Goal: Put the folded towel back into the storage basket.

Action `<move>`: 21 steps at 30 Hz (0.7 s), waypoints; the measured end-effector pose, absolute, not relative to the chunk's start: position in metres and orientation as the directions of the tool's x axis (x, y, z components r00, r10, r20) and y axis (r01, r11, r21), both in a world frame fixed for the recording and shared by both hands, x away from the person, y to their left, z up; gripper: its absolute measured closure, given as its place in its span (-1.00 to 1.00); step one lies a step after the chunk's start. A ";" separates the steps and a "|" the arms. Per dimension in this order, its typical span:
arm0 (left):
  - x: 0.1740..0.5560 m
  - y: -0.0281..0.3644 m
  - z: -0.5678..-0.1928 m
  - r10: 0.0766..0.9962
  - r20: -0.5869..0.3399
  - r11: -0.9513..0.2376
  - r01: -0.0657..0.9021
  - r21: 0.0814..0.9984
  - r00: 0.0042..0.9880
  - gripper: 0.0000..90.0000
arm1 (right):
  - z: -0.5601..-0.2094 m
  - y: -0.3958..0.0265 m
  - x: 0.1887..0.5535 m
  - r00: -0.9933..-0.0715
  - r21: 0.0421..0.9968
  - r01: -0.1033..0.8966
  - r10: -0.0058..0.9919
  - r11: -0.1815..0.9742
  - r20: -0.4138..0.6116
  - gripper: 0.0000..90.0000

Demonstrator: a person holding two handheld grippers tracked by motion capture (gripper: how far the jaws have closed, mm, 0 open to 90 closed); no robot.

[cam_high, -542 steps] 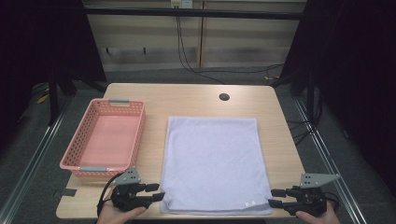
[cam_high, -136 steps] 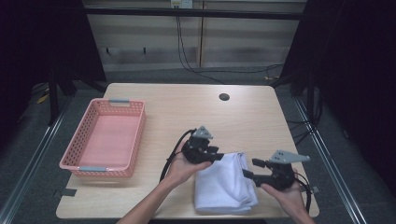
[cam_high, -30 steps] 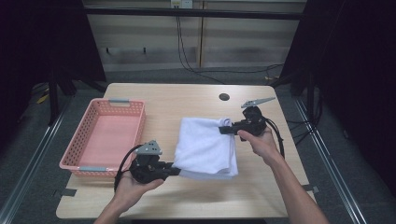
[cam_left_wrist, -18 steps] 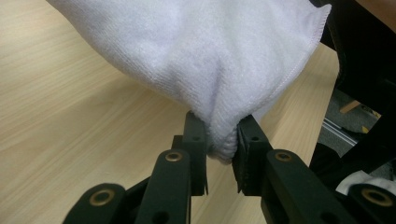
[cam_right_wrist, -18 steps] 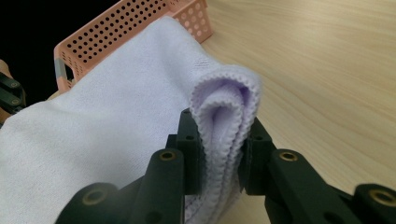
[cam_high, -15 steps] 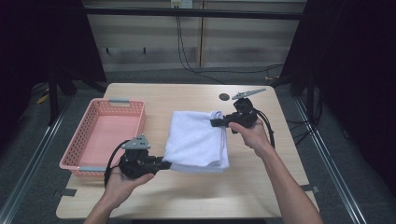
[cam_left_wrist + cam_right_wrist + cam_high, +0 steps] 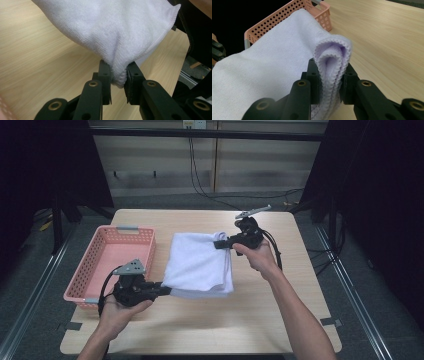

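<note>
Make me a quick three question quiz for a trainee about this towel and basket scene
1. True or false: both grippers are shut on the folded towel.
2. Which gripper is nearer the pink basket? A) left gripper B) right gripper
3. What does the towel rest on or hang over?

Key:
1. True; each pair of jaws pinches a bunched edge.
2. A.
3. The wooden table.

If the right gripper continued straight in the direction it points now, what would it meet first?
Probably the pink basket. The right gripper, shut on the folded towel, points left across the table, and the basket's rim lies beyond the towel. Depth is unclear, so it might pass above the rim.
</note>
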State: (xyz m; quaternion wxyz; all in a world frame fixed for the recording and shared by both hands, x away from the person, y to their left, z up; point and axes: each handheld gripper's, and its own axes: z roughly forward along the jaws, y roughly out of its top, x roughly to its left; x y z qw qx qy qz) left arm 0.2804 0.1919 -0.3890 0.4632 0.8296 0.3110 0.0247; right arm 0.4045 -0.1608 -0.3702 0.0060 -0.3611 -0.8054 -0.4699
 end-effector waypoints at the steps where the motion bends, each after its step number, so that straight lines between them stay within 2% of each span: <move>1: 0.281 0.193 -0.388 0.544 -0.247 -0.375 0.496 0.784 0.802 0.72 | -0.369 -0.158 0.406 -0.744 0.755 0.583 0.572 0.301 0.347 0.64; 21: 0.288 0.240 -0.365 0.594 -0.244 -0.337 0.513 0.790 0.766 0.73 | -0.344 -0.104 0.435 -0.779 0.753 0.561 0.529 0.346 0.337 0.64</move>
